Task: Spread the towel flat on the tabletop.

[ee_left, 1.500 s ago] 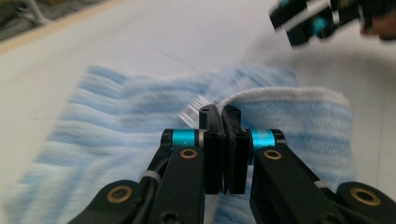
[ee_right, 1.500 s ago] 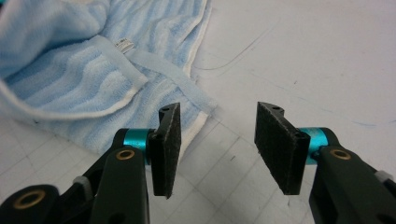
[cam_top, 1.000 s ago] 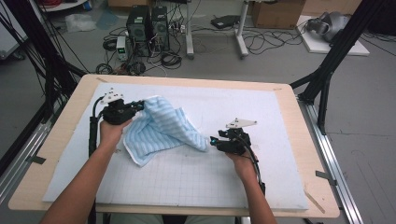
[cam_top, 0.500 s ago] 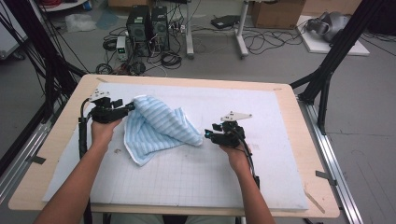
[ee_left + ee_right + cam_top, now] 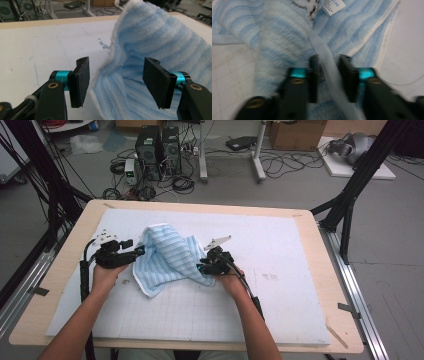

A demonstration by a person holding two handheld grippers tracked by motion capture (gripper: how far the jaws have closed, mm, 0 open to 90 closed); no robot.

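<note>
A fluffy blue-and-white striped towel (image 5: 167, 257) is lifted by the right gripper (image 5: 329, 75), which has just been closing onto a fold; the left gripper (image 5: 116, 81), just opened wide, holds nothing, the towel's edge loose between its jaws.

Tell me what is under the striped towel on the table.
The blue-and-white striped towel lies rumpled on the white gridded mat, which covers the wooden table. Its raised folds hide the mat beneath them, so anything under there cannot be seen.

surface: wooden table (image 5: 330, 285), pale top, rounded corners | cover: white gridded mat (image 5: 280, 290) over most of it (bare wood rim all round) | on mat: blue-and-white striped towel (image 5: 167, 257), crumpled, left of centre, partly raised
</note>
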